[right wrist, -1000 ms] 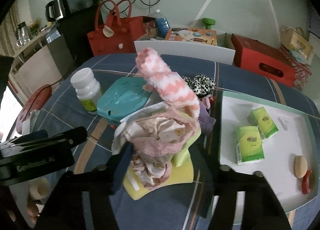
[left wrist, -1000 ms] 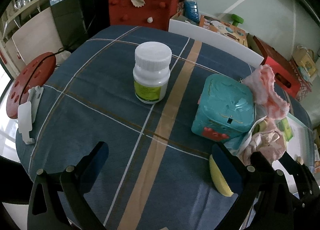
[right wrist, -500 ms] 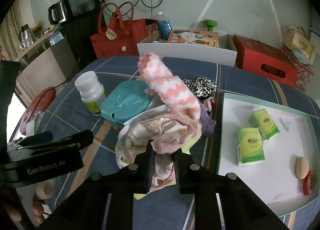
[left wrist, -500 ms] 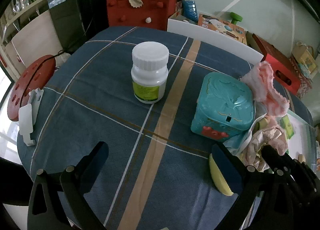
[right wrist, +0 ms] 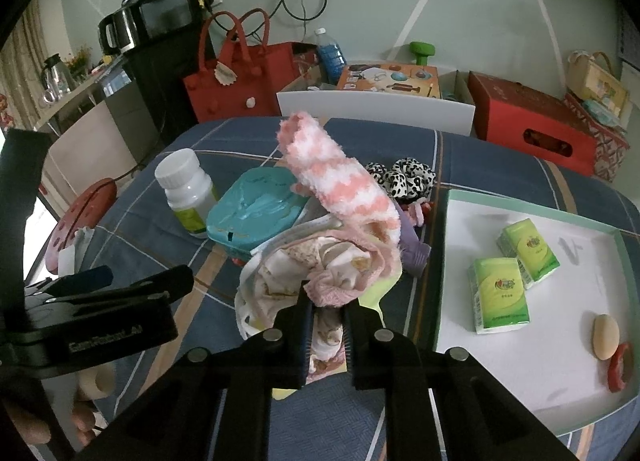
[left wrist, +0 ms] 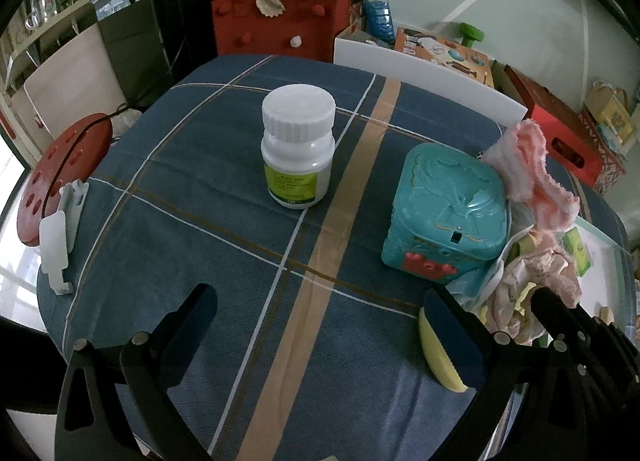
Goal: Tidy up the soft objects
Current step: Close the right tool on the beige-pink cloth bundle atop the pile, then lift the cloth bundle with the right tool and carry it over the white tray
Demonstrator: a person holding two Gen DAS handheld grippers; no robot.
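A heap of soft things lies mid-table: a pink and cream cloth [right wrist: 332, 261], a fuzzy pink-and-white sock [right wrist: 336, 181] leaning on it, a leopard scrunchie [right wrist: 404, 177], a purple cloth [right wrist: 414, 249] and a yellow pad [right wrist: 376, 293] underneath. My right gripper [right wrist: 326, 301] has its jaws closing on the near fold of the pink and cream cloth, and the pads pinch it. My left gripper [left wrist: 320, 301] hovers open over bare tablecloth, with nothing between its fingers. The heap [left wrist: 532, 281] lies to its right.
A teal box [left wrist: 448, 213] and a white pill bottle [left wrist: 298, 149] stand left of the heap. A white tray [right wrist: 540, 381] on the right holds two green tissue packs [right wrist: 500, 293] and small items. A red bag [left wrist: 280, 21] and boxes stand beyond the table.
The right gripper's jaws went from wide apart around the cloth heap to pinched on the pink and cream cloth. The left gripper stayed still and open.
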